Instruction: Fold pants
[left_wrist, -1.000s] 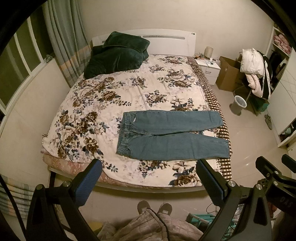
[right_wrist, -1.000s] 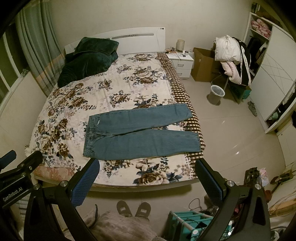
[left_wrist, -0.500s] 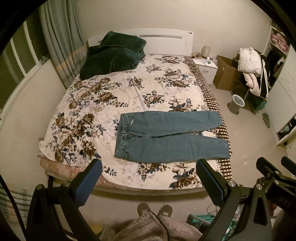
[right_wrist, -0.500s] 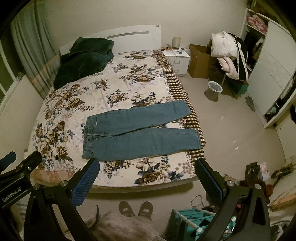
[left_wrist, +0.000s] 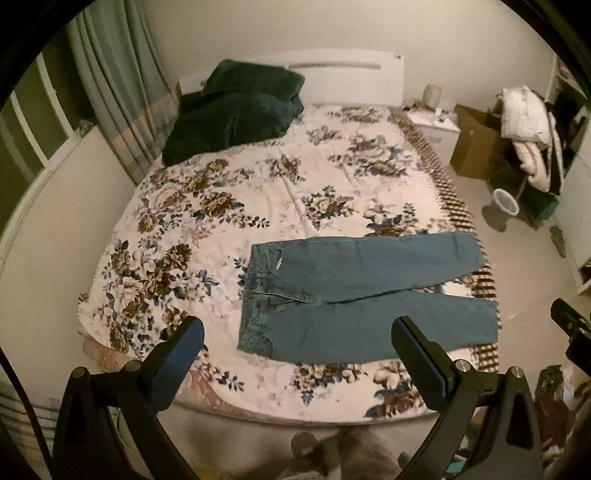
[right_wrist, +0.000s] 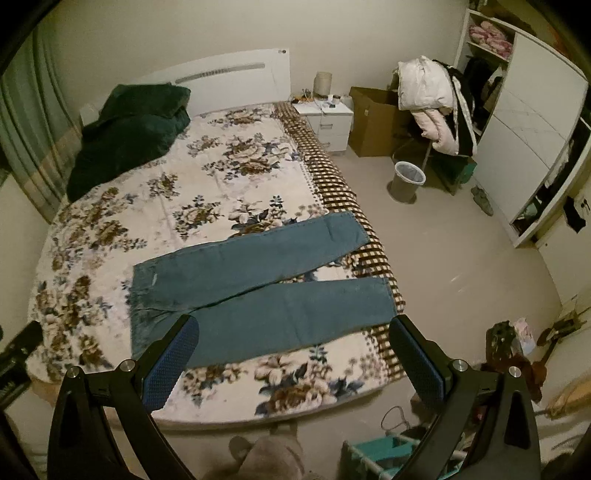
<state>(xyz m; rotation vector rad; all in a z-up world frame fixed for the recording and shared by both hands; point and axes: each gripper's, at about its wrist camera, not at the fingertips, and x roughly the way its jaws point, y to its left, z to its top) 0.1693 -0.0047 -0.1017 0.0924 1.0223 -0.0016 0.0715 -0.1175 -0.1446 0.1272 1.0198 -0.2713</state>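
Note:
Blue jeans (left_wrist: 354, 295) lie flat and unfolded on the floral bedspread (left_wrist: 229, 206), waist to the left, both legs stretching right to the bed's right edge. They also show in the right wrist view (right_wrist: 258, 291). My left gripper (left_wrist: 297, 332) is open and empty, held above the near edge of the bed, well short of the jeans. My right gripper (right_wrist: 293, 330) is open and empty too, hovering above the near leg. Nothing touches the pants.
A dark green blanket (left_wrist: 236, 114) is heaped at the head of the bed. To the right stand a white nightstand (right_wrist: 328, 122), a cardboard box (right_wrist: 373, 122), a bin (right_wrist: 408, 181), a clothes-laden chair (right_wrist: 436, 107) and a wardrobe (right_wrist: 532, 122). My feet are below.
Both grippers have moved forward toward the bed, so the jeans look larger and closer. Both stay open. The jeans have not moved.

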